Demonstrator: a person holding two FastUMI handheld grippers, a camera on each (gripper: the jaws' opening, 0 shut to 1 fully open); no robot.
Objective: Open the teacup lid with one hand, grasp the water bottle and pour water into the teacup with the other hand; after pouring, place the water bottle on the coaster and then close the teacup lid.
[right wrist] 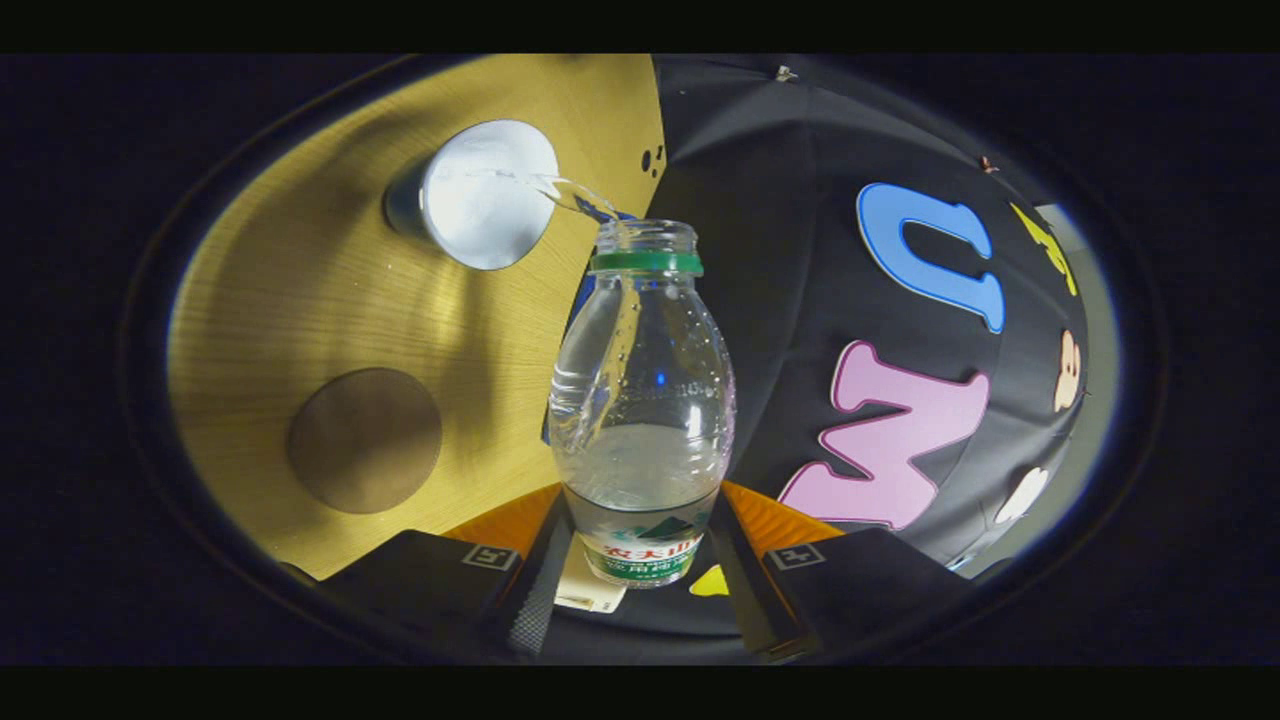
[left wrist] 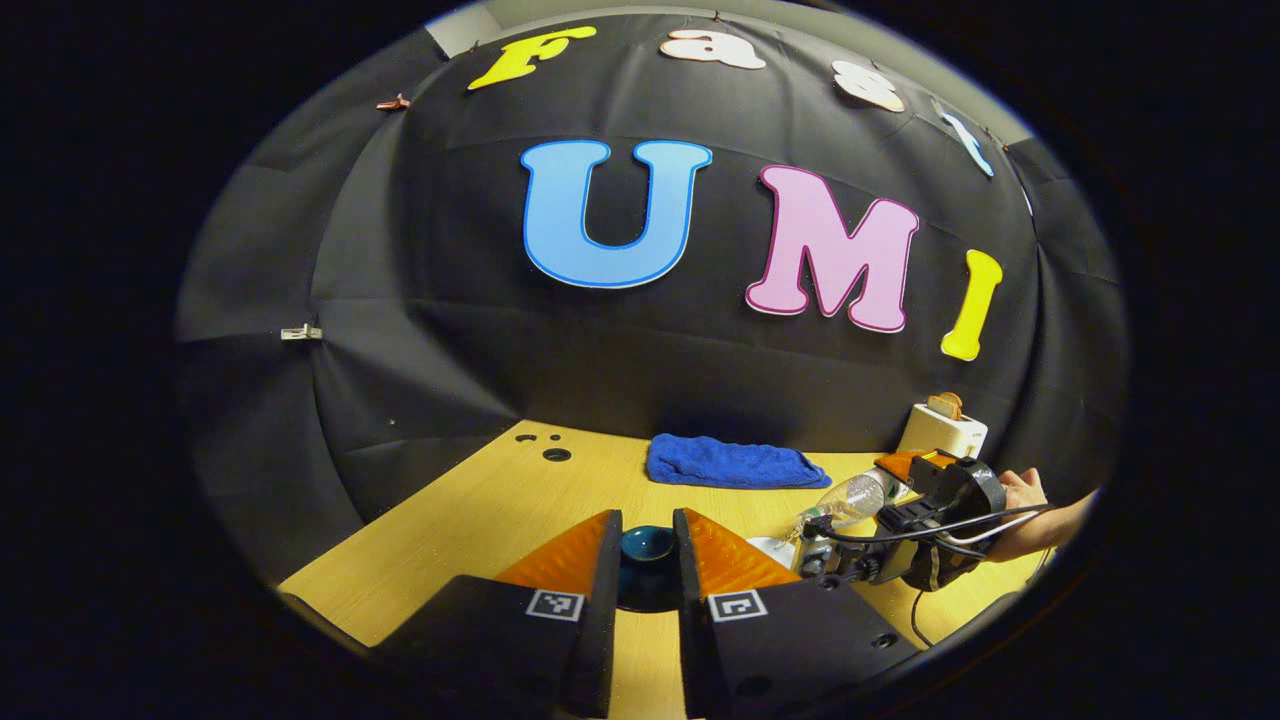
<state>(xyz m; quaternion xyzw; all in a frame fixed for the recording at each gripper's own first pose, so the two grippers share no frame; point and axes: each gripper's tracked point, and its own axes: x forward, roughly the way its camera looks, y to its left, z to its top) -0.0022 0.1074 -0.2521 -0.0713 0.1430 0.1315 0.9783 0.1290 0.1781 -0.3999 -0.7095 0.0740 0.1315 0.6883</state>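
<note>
Between our left tool's (left wrist: 646, 560) fingers we are gripping the dark lid (left wrist: 646, 548), closed onto its knob and raised above the tabletop (left wrist: 470, 520). Our right tool (right wrist: 640, 560) is clamping the bottle (right wrist: 640, 400) by its labelled base, both fingers pressing on it. We are tipping the bottle so water is streaming from its neck into the cup (right wrist: 480, 195). We are seeing the round coaster (right wrist: 365, 440) lying bare near the cup. A blue cloth (left wrist: 735, 463) is lying by the wall, a toaster (left wrist: 945, 428) beside it.
</note>
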